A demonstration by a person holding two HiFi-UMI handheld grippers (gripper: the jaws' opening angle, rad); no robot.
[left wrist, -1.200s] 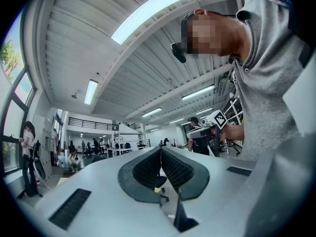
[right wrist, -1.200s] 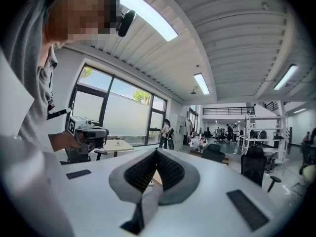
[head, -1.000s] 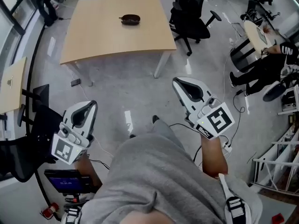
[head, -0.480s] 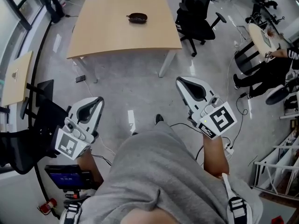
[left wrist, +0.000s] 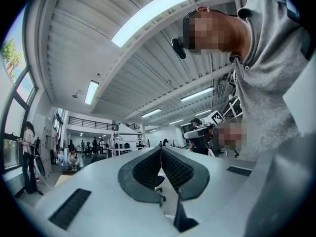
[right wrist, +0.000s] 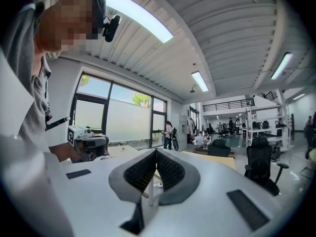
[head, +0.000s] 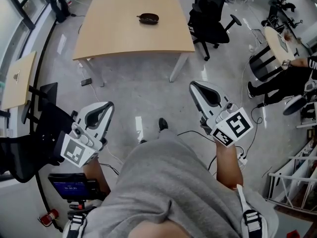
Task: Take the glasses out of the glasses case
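A dark oval glasses case (head: 148, 18) is seen near the far edge of a pale wooden desk (head: 119, 38) in the upper middle of the head view, its long axis running left to right across the frame. The left tongs (head: 99, 114) at lower left and the right tongs (head: 204, 93) at centre right are each pressed together at the tips, with nothing between. The case lies well apart, ahead of both. The right tongs are judged slightly nearer.
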